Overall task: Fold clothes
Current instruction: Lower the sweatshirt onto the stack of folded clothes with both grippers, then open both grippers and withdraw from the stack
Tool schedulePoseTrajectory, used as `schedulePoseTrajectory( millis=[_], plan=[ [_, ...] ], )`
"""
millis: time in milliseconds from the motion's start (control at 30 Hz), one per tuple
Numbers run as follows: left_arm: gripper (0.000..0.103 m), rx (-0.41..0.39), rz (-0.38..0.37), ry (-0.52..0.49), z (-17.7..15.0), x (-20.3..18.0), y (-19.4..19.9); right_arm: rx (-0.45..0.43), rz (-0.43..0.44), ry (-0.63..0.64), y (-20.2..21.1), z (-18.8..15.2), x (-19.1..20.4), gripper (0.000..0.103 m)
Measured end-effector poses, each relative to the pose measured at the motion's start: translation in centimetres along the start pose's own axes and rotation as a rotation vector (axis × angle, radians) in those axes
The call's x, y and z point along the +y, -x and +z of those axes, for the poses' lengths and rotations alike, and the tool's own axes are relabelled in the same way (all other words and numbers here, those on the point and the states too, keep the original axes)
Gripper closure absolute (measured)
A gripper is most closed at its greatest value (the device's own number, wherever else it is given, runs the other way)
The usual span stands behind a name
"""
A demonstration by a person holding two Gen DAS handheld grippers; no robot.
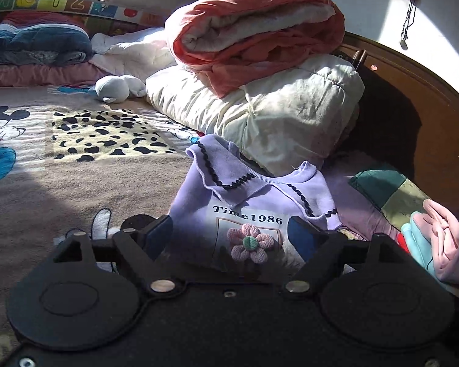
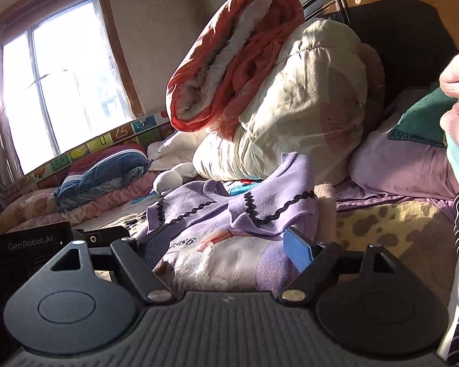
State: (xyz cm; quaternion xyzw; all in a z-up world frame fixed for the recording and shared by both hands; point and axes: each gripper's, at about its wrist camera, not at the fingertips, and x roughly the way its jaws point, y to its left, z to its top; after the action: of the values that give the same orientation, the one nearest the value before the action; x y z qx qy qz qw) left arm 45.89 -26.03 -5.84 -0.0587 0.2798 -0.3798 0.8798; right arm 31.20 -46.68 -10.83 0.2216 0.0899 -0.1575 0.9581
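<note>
A lilac sweater [image 1: 254, 195] with black wavy trim on the collar, the print "Time1986" and a pink knitted flower lies folded on the bed, collar away from me. My left gripper [image 1: 231, 238] is open, and its two fingers straddle the sweater's near edge. In the right wrist view the same sweater [image 2: 260, 211] lies sideways. My right gripper [image 2: 228, 246] is open too, one finger at each side of the printed panel. Neither gripper pinches any cloth. The left tool's black casing [image 2: 30, 244] shows at the left edge.
An orange quilt [image 1: 254, 30] sits rolled on a cream quilt [image 1: 275, 107] just behind the sweater, against a wooden headboard [image 1: 419, 98]. To the right is a pile of folded clothes [image 1: 440, 244], pink on top. A cartoon-print blanket [image 1: 76, 168] stretches left. A soft toy [image 1: 113, 88] lies farther back.
</note>
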Motion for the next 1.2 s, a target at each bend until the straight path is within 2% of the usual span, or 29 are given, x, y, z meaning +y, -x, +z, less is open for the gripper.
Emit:
schedulePoseTrajectory(
  millis=[67,300,533,633,733,967,1200],
  plan=[
    [0.009,0.019,0.036,-0.019,0.0,-0.9,1.5,0.030,0.011,-0.014,1.4,0.2,0.7,0.000],
    [0.001,0.045,0.214,-0.103,-1.5,-3.9,5.1,0.110,-0.015,0.011,5.7,2.6,2.4,0.000],
    [0.000,0.076,0.192,-0.035,-0.5,-5.7,8.0,0.182,-0.055,0.027,9.6,5.2,3.4,0.000],
    [0.000,0.076,0.180,-0.026,-0.1,-6.2,9.1,0.221,-0.100,0.043,10.2,6.1,3.6,0.000],
    [0.000,0.058,0.204,-0.038,-0.3,-6.9,10.3,0.269,-0.132,0.052,10.7,6.9,3.7,0.000],
    [0.000,0.054,0.240,-0.080,-0.8,-9.2,12.7,0.300,-0.193,0.124,12.6,7.9,4.3,0.000],
    [0.000,0.045,0.294,-0.142,-1.3,-11.0,14.7,0.314,-0.195,0.168,14.3,8.3,5.5,0.000]
  ],
)
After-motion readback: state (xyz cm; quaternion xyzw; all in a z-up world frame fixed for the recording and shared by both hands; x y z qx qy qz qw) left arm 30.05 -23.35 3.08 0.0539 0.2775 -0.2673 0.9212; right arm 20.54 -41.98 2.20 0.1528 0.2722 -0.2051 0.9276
